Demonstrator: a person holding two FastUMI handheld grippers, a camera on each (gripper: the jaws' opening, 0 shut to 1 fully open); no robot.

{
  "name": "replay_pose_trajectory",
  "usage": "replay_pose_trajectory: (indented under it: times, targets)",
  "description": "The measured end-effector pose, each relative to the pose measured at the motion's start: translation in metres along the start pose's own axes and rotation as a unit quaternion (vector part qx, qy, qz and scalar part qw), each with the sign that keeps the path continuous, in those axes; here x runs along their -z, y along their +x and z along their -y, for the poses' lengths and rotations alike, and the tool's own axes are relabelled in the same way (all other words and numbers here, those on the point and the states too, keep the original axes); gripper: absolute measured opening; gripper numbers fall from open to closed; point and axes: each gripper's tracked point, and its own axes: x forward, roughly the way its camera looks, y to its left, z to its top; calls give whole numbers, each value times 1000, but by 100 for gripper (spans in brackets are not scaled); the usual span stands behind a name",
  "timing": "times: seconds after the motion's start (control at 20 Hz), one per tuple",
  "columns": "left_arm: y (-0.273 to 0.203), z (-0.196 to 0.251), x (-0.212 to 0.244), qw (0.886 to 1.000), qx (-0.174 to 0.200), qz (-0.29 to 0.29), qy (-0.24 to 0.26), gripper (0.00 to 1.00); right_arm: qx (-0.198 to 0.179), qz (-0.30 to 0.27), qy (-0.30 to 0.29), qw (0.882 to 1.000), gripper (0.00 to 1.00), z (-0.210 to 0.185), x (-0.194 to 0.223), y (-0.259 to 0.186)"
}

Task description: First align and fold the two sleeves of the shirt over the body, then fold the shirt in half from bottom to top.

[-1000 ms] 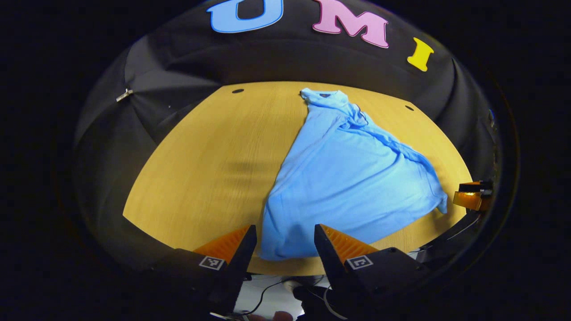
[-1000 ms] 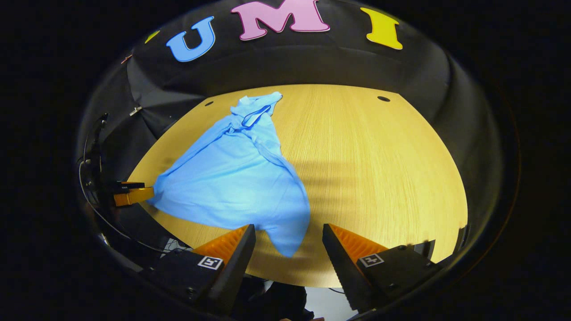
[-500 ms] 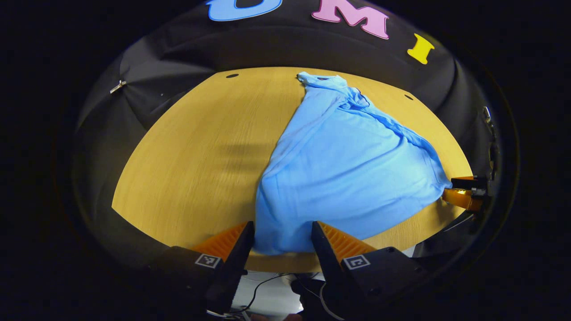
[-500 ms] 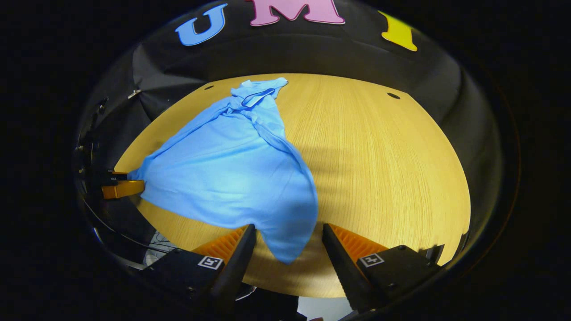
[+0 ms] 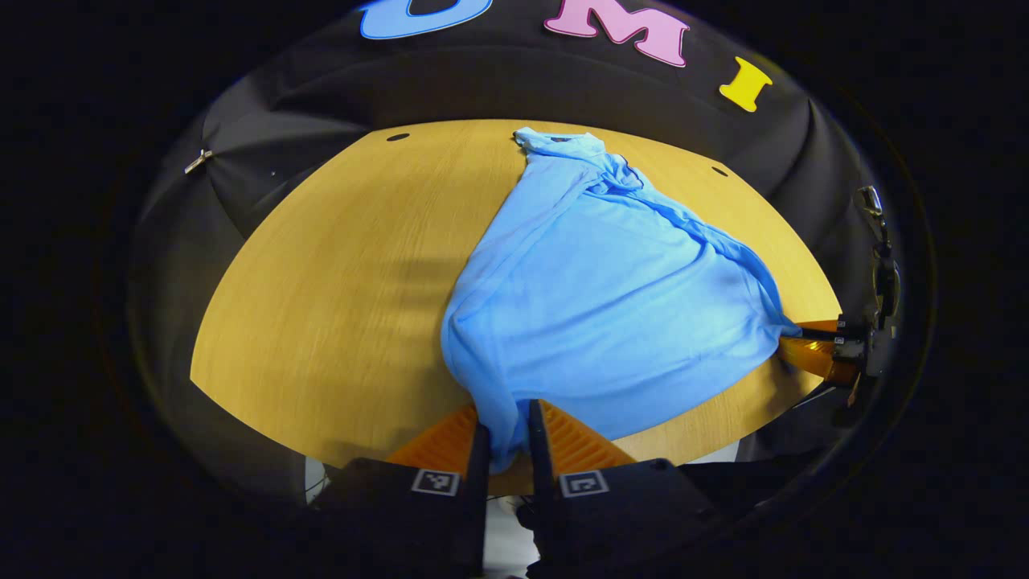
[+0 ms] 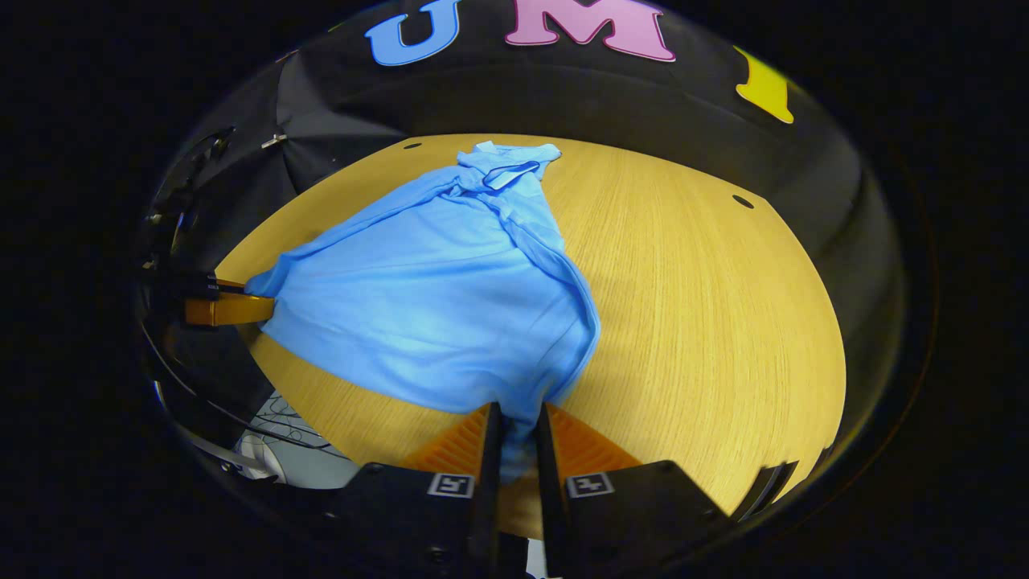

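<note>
On the table (image 5: 321,265), both grippers pinch the shirt's (image 5: 611,297) hem.

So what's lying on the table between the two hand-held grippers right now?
The blue shirt: its bottom hem spans from the left hand-held gripper to the right hand-held gripper, seen in the left gripper view.

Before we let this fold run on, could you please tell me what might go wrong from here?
1. The left tool and right tool each pinch just a bottom corner of the shirt; thin fabric could slip out when lifted.
2. The sleeves look bunched near the collar, so folding upward may trap creases.
3. The hem sits by the table edge and could drag off.
</note>
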Motion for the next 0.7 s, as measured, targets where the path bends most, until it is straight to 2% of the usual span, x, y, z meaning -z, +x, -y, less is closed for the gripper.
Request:
replay_pose_trajectory:
  times: [0.05, 0.1, 0.15, 0.2, 0.25, 0.5, 0.7]
  targets:
    - [-1, -1, -1, 1000, 2, 1, -11, 19, 3, 3, 0, 1000, 18, -1, -1, 1]
    - [-1, -2, -2, 1000, 1, 5, -23, 16, 0, 4, -2, 1000, 6, -2, -1, -3]
    - [-1, -2, -4, 999, 0, 7, -36, 10, -3, 5, 1, 1000, 6, -2, -3, -1]
    - [-1, -3, -5, 999, -2, 9, -46, 9, -9, 1, 15, 1000, 12, -3, -3, 2]
    - [-2, -3, -6, 999, -5, 9, -52, 7, -19, 3, 35, 999, 5, -6, -6, -1]
    - [-16, 5, -31, 998, -3, 42, -53, 6, -18, 41, 64, 997, 5, 5, -38, -19]
    - [-28, 10, -76, 995, -3, 86, -53, 6, -22, 89, 71, 993, 5, 8, -87, -31]
